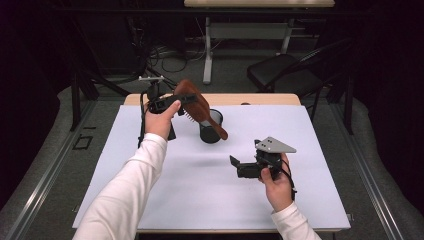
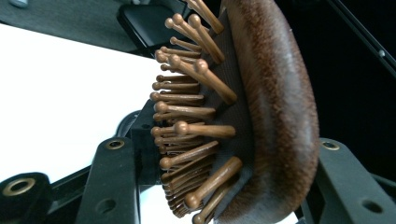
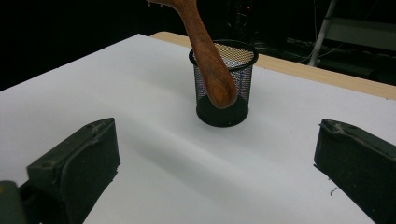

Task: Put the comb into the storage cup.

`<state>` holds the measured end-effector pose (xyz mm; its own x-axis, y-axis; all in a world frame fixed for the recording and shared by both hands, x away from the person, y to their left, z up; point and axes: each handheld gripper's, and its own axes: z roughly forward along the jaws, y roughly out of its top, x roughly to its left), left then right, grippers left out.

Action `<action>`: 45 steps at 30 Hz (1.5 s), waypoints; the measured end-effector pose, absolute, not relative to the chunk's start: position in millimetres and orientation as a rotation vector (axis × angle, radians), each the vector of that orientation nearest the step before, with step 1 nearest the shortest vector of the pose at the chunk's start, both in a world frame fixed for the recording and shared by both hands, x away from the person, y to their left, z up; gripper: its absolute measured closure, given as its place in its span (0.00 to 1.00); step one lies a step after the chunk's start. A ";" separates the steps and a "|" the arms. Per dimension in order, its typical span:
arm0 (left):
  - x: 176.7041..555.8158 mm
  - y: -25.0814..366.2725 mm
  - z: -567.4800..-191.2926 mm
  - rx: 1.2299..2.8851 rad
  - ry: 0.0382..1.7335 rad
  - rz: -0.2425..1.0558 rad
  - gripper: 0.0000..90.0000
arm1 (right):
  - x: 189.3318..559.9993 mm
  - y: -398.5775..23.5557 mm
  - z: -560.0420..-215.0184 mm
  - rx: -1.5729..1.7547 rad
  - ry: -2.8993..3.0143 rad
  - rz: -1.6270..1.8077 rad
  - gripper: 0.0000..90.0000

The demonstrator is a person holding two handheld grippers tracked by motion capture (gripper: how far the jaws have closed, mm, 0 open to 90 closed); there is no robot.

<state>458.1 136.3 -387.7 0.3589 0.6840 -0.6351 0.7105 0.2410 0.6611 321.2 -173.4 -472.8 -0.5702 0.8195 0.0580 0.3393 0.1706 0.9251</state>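
Left gripper (image 1: pixel 176 101) clamped on wooden hairbrush (image 1: pixel 196 106), right gripper (image 1: pixel 239 167) jaws wide apart, nothing in them.

Left jaws pinch the brush head, one on the bristle side, one on the smooth back; brush held in the air, tilted, handle (image 3: pixel 209 65) pointing down in front of the black mesh cup (image 3: pixel 223 100), not inside it. Cup stands upright on the white table sheet (image 1: pixel 200 190), toward the far edge. Right gripper low over the sheet, well apart from the cup, aimed at it.

Behind the white table (image 1: pixel 150 200): a black chair (image 1: pixel 285 72) to the right, grey desk legs (image 1: pixel 207 50) and tangled cables (image 1: pixel 165 57) on the floor.
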 end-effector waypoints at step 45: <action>475.9 154.1 -374.4 1.358 1.411 0.135 0.54 | 322.5 -176.6 -472.8 1.106 1.988 1.391 0.01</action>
<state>475.9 154.1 -374.4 0.2793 0.7508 -0.5986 0.6242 0.3317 0.7073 322.5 -176.6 -472.8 -0.5639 0.8231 0.0678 0.3459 0.1609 0.9244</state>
